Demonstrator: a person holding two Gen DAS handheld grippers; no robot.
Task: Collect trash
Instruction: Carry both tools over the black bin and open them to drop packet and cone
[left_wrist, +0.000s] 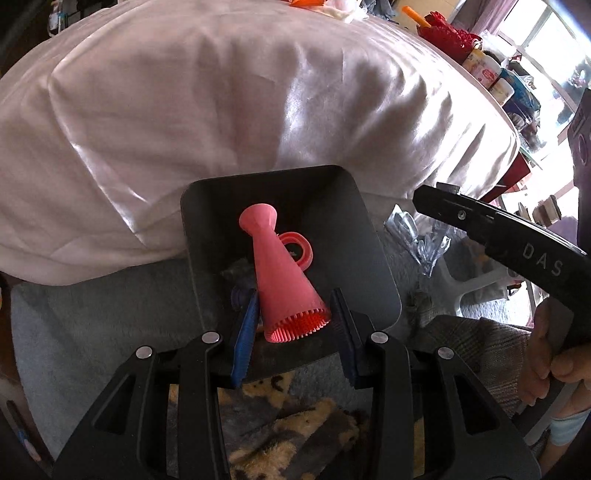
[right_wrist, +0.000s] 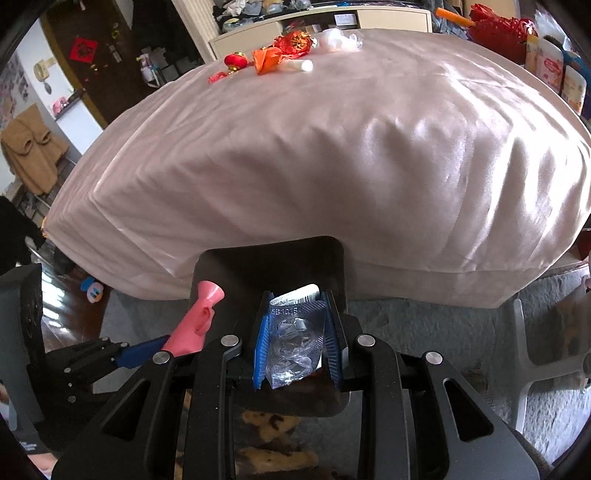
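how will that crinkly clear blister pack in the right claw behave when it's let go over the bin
The blister pack looks thin and crumpled, so probably light and floppy. Its glossy plastic may slip easily from the right claw and flutter rather than drop straight into the dark bin.

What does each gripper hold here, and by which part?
Left gripper: the pink silicone brush, gripped at its wide bristled end. Right gripper: a crumpled empty blister pack, pinched across its sides.

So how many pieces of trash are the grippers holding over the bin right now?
2. The left gripper grips a pink silicone brush; the right gripper clamps an empty blister pack. Both hang over the dark bin. Something grey already lies inside; more may be hidden.
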